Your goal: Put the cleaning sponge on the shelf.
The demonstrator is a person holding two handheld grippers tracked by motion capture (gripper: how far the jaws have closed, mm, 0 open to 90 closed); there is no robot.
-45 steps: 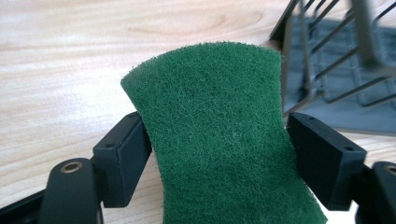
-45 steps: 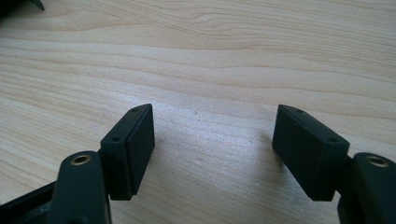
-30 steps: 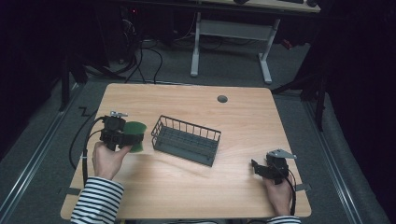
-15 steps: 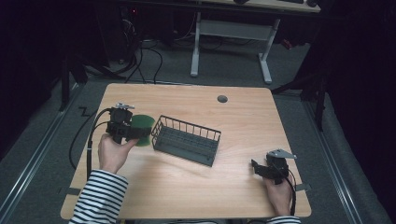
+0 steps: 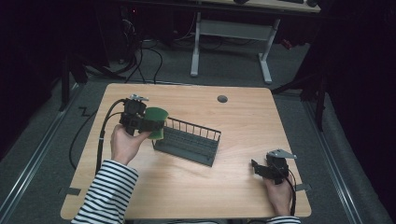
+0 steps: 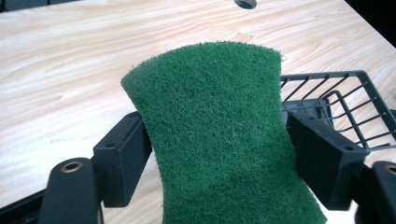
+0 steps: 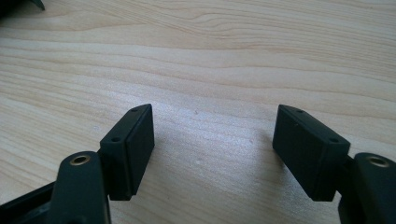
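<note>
Mid-carry, apparently: green sponge [image 6: 215, 135] pinched in left gripper [image 5: 150, 125] left of frame centre, just beside the wire basket [image 5: 188, 142] rim; right gripper [image 5: 259, 169] spread, idle lower right; next likely lowering into basket, needing rim clearance.

On the table [image 5: 196, 186]: 1 green scouring pad [image 5: 156, 122], 1 wire basket [image 5: 189, 142], 2 grippers [image 5: 145, 125] [image 5: 259, 169].

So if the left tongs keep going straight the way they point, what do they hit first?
Probably the dark wire basket: it lies just ahead of the left tongs, which pinch a green scouring pad. They may be raised, so they could pass over its near rim.
</note>
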